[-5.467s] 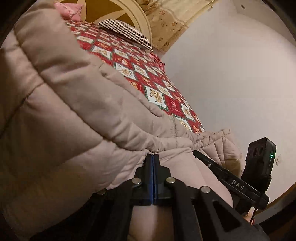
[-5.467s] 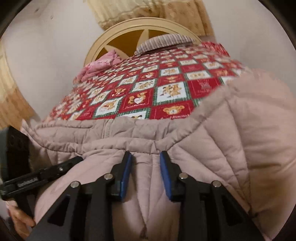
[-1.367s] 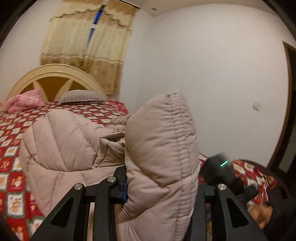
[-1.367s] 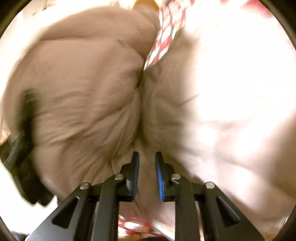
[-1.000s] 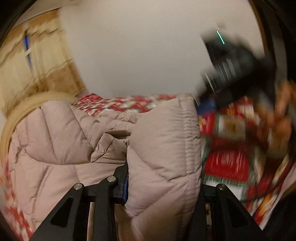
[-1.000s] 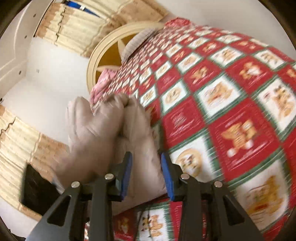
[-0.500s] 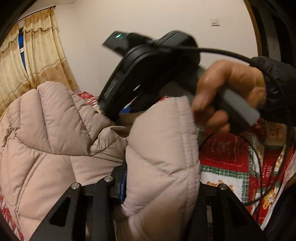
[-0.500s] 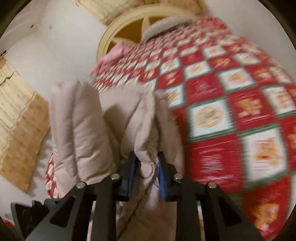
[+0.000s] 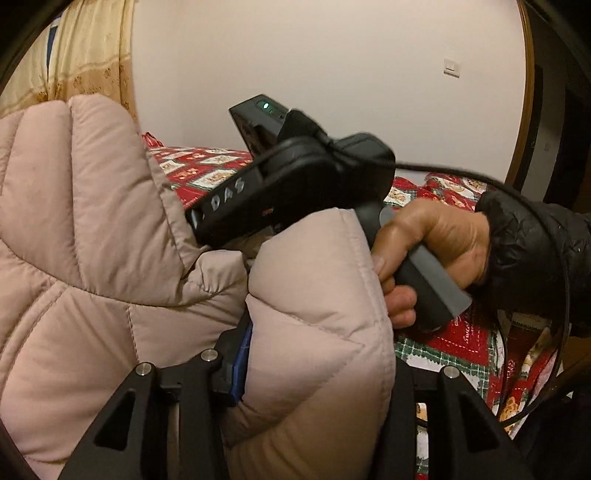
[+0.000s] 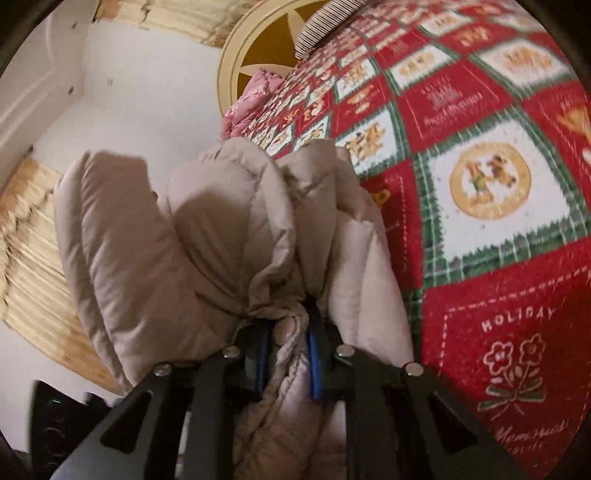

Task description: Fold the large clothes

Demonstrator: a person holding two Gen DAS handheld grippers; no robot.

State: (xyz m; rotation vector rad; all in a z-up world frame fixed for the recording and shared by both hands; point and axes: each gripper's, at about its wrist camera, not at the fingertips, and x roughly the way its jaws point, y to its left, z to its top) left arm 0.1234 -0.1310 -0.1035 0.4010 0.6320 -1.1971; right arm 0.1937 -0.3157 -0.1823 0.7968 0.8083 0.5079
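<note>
A beige quilted puffer jacket [image 9: 92, 236] is bunched and lifted above the bed. My left gripper [image 9: 317, 365] is shut on a thick padded fold of the jacket, which hides its right finger. The right gripper's body shows in the left wrist view [image 9: 295, 184], held by a hand, reaching into the jacket. In the right wrist view my right gripper [image 10: 286, 354] is shut on a gathered fold of the jacket [image 10: 192, 240], the blue pads pressing the fabric from both sides.
A bed with a red, green and white patchwork quilt [image 10: 480, 184] lies beneath. A round cream headboard [image 10: 266, 48], a striped pillow [image 10: 332, 22] and a pink pillow [image 10: 251, 96] are at its far end. White walls and yellow curtains [image 9: 92, 55] surround it.
The right gripper went from open to shut on a jacket fold and has drawn close to the left one. The left gripper keeps its hold on the padded fold.
</note>
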